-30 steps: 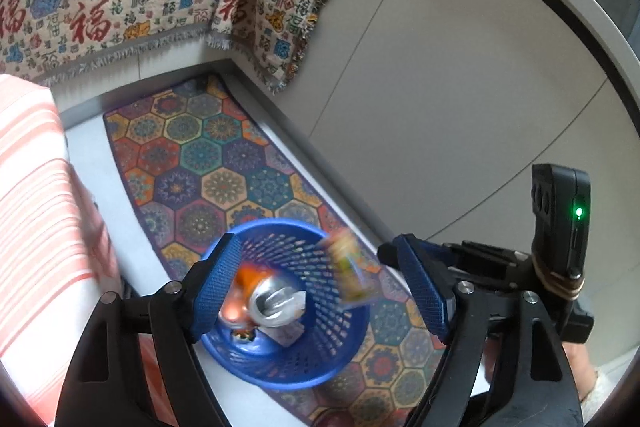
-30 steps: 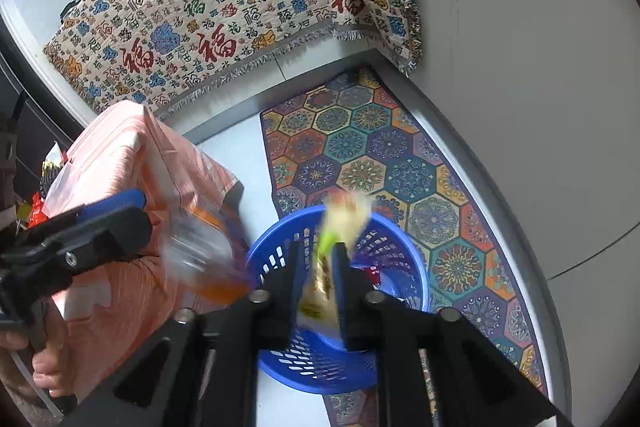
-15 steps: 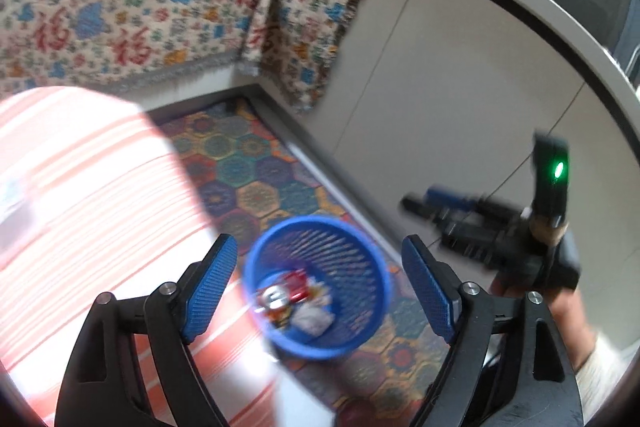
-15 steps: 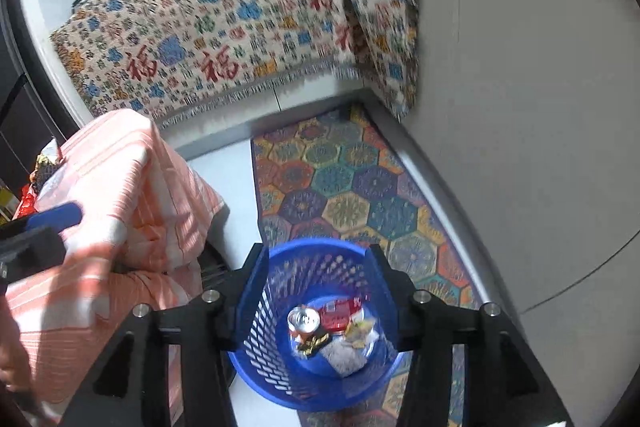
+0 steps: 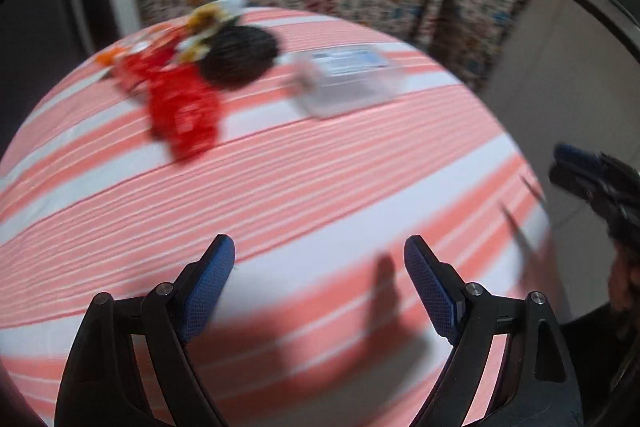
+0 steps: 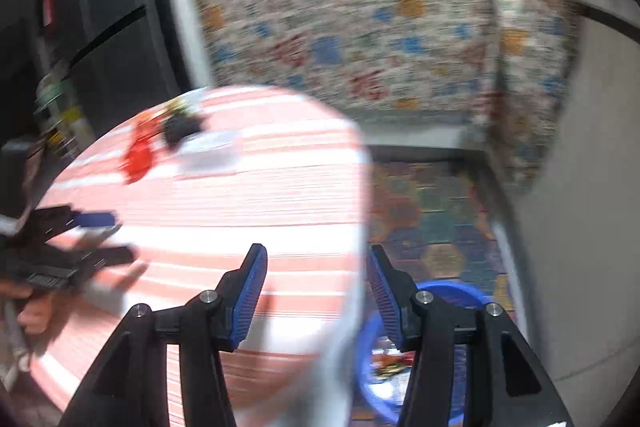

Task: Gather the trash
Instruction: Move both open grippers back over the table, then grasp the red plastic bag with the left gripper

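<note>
My left tool [image 5: 318,287] hangs over the striped tabletop [image 5: 320,187] with its jaws wide and nothing between them; the red wrapper [image 5: 182,111], a dark round item [image 5: 240,57] and a clear plastic pack [image 5: 350,79] lie well ahead of it at the far side, all blurred. My right tool [image 6: 316,291] has just been opening and stands half-spread and empty above the tabletop's edge. The blue basket [image 6: 452,289] with trash in it sits on the floor just below and right of it.
</note>
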`<state>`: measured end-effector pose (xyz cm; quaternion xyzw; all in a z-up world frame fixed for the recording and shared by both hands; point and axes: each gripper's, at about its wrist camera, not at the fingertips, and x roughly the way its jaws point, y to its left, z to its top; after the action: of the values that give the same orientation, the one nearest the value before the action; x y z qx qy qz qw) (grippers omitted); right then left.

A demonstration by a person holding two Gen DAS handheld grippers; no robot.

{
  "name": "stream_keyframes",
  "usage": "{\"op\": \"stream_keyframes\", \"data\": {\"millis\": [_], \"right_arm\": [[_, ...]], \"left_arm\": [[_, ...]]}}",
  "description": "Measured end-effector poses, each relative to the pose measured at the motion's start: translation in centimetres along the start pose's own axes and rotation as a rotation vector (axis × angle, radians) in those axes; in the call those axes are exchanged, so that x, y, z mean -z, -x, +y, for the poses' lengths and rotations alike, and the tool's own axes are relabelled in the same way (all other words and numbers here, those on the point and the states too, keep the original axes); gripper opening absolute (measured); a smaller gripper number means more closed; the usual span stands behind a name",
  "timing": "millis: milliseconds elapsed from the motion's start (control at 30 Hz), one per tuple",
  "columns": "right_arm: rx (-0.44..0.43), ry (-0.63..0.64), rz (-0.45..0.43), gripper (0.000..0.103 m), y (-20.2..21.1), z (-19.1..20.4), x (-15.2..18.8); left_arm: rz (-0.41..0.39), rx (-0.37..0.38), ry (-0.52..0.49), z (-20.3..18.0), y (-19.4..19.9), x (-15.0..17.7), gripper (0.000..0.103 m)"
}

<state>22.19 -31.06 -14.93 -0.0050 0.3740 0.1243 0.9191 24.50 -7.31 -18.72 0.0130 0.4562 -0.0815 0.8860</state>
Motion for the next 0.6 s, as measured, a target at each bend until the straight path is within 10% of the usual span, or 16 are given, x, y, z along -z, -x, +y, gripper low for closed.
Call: {"op": "stream_keyframes", "data": {"millis": [267, 600], "right_arm": [[-0.029, 0.171, 0.179, 0.068, -7.0, 9.4, -0.1], [0.028, 0.11, 0.19, 0.094, -11.2, 11.5, -2.3]], "left_arm": [[0.018, -0.149, 0.006, 4.1, -1.2, 0.0, 0.103], [-0.007, -0.13, 0.016, 6.1, -1.4, -0.6, 0.103]]}}
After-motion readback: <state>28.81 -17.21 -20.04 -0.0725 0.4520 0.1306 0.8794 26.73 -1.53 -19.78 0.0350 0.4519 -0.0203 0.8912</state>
